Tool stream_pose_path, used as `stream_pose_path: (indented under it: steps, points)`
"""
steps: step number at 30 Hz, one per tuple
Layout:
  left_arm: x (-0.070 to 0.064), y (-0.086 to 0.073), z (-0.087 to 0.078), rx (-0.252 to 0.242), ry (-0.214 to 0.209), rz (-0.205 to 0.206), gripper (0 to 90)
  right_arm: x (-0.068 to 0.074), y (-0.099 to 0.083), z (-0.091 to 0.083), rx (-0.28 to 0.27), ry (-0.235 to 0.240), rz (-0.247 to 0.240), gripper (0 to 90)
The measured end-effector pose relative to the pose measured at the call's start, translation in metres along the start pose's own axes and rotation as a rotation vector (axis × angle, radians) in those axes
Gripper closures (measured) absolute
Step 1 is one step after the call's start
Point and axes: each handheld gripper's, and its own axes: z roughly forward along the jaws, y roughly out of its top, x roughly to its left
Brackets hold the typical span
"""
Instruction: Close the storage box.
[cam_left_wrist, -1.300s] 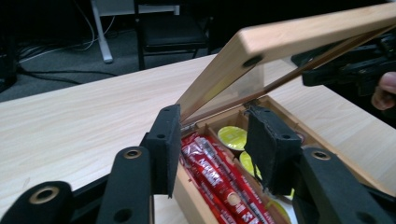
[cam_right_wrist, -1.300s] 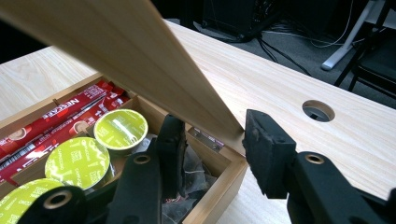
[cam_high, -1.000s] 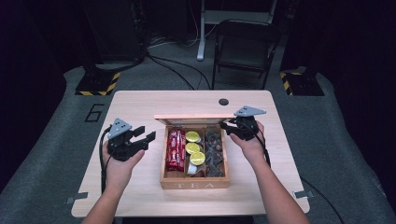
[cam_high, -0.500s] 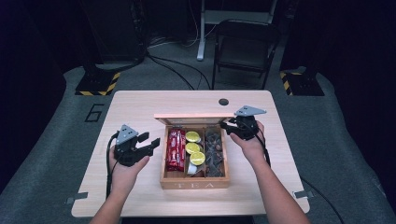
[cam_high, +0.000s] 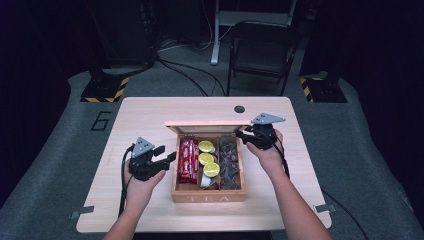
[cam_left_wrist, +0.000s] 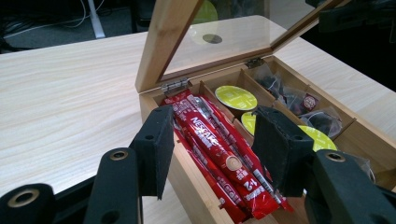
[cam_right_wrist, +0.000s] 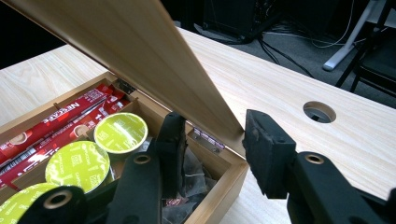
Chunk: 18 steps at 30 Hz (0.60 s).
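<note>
My left gripper (cam_high: 167, 158) sits at the left wall of the open wooden tea box (cam_high: 207, 192), fingers (cam_left_wrist: 156, 147) spread wide over the red coffee stick sachets (cam_left_wrist: 219, 151) in its left compartment. My right gripper (cam_high: 244, 136) has its fingers (cam_right_wrist: 266, 149) apart around the right edge of the raised glass-paned wooden lid (cam_right_wrist: 144, 60) (whether they touch it, I cannot tell). The box stands mid-way on the pale wooden surface (cam_high: 150, 112), with lime-green capsules (cam_high: 207, 159) in its middle compartment.

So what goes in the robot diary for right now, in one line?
left gripper: open, over red coffee sticks | right gripper: open, straddling lid | tea box: open
</note>
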Motion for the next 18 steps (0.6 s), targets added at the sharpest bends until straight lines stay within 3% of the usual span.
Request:
stream_pose_path:
  steps: [9,18]
  points:
    - [-0.006,-0.01,0.013,0.011,-0.006,-0.035,49.6,0.001,-0.001,0.0,0.0,-0.003,-0.001,59.0]
    - [-0.011,-0.021,0.028,0.048,-0.013,-0.039,51.4,0.002,-0.001,-0.001,-0.001,-0.003,0.003,59.0]
